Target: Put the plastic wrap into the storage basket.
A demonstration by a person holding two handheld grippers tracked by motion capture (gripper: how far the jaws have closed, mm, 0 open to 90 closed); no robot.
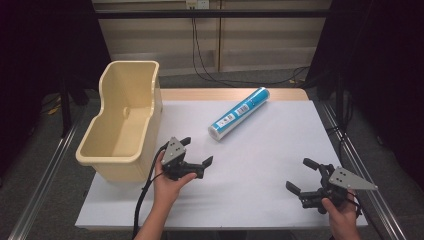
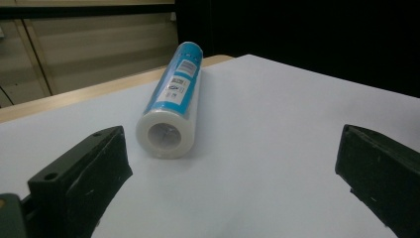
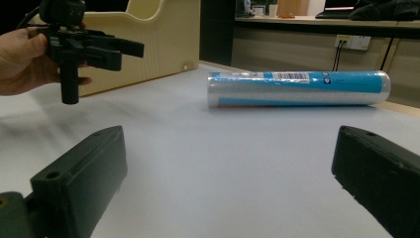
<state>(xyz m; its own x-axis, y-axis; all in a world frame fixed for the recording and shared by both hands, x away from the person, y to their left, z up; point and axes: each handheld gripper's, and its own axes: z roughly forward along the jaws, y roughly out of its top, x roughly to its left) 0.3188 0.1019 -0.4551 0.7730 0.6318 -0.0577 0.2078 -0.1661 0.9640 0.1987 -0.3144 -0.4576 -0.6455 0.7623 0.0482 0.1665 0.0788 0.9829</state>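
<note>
The blue roll [image 1: 239,114] lies on its side on the white bench [image 1: 250,195], at 12 o'clock from centre. The left gripper [image 1: 197,152], at 9 o'clock beside the cream bin [image 1: 122,120], points at the roll's white end, jaws spread and empty. The right gripper [image 1: 300,175], at 4 o'clock, is likewise spread, aimed at 10 o'clock.

Light falls from above onto the white table [image 1: 260,165], which is bright and evenly lit while the room around it sinks into near black. Shadows under the roll [image 1: 239,113] and the bin [image 1: 122,117] are soft and short. The roll's wrap shows faint glare in the right gripper view. All frames are slightly soft; the near jaws are blurred and dark
</note>
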